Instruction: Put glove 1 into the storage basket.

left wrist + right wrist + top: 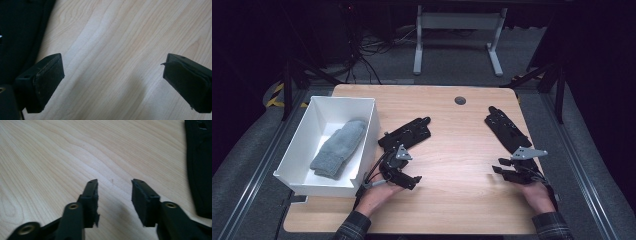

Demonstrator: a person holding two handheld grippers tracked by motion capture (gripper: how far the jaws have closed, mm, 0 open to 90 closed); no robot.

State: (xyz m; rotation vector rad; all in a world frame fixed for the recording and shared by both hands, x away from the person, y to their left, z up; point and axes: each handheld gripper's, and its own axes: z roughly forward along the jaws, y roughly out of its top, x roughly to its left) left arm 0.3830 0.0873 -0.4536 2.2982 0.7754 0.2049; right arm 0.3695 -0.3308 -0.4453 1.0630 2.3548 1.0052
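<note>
One sock (338, 148) lies in one white box (371, 131); right of the box, two grippers, left (413, 180) and right (497, 169), gape empty beside two black holders (408, 132).

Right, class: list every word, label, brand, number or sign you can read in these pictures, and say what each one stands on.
None: no readable text shows in these views.
White box: plain walls, no label.
Grey sock: no print.
Wooden table: bare grain, no markings.
Yellow and black hazard stripes on the floor: a pattern, not writing.
</note>
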